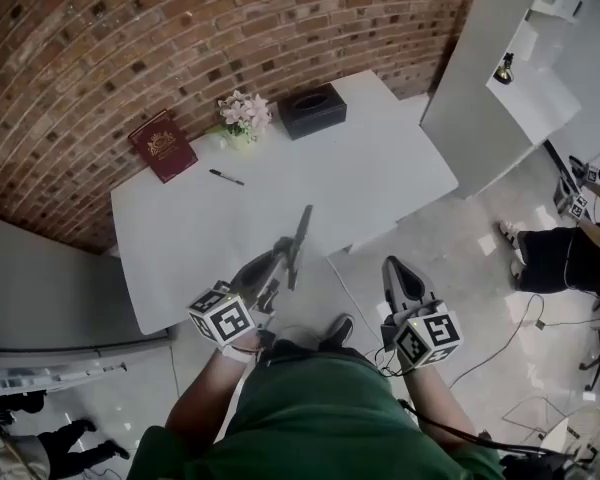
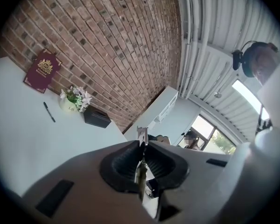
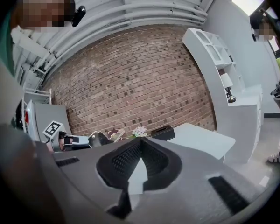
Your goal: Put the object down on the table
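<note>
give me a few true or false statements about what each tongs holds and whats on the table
1. The left tongs grip a thin dark object. True.
2. The right tongs hold the pen. False: the pen lies on the table; the right tongs are closed with nothing between them.
3. The red book lies on the table near the brick wall. True.
4. In the head view, the flowers stand to the right of the black box. False: they stand to its left, between the red book and the box.
</note>
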Action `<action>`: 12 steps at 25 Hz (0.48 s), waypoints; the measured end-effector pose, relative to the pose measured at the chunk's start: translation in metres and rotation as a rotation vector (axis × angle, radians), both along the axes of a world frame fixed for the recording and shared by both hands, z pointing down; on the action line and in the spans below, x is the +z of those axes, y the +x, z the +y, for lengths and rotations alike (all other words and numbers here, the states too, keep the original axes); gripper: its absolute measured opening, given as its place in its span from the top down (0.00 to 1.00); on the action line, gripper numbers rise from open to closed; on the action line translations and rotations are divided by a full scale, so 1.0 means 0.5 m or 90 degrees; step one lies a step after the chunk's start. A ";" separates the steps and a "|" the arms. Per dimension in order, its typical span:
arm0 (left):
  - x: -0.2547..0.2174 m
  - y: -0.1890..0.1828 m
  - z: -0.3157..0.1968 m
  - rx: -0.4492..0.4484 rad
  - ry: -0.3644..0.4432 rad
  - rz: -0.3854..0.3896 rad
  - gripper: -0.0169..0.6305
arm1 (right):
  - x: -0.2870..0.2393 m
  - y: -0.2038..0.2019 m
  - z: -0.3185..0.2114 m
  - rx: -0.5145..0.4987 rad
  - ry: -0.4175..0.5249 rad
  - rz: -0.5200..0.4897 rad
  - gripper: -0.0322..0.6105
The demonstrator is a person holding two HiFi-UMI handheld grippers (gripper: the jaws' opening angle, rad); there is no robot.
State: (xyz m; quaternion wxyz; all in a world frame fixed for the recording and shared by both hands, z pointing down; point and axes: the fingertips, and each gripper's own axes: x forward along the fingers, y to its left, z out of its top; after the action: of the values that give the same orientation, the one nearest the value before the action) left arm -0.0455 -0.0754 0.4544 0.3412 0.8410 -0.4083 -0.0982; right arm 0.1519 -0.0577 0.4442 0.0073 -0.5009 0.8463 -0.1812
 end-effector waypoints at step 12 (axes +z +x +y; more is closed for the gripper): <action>0.094 0.025 -0.132 -0.009 -0.016 -0.133 0.92 | 0.031 0.072 -0.061 0.015 -0.016 -0.004 0.95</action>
State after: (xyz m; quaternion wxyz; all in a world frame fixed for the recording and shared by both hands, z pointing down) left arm -0.0328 -0.1415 0.5016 0.3064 0.8394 -0.4489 -0.0073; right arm 0.1879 -0.0881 0.4596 0.0060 -0.5102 0.8380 -0.1935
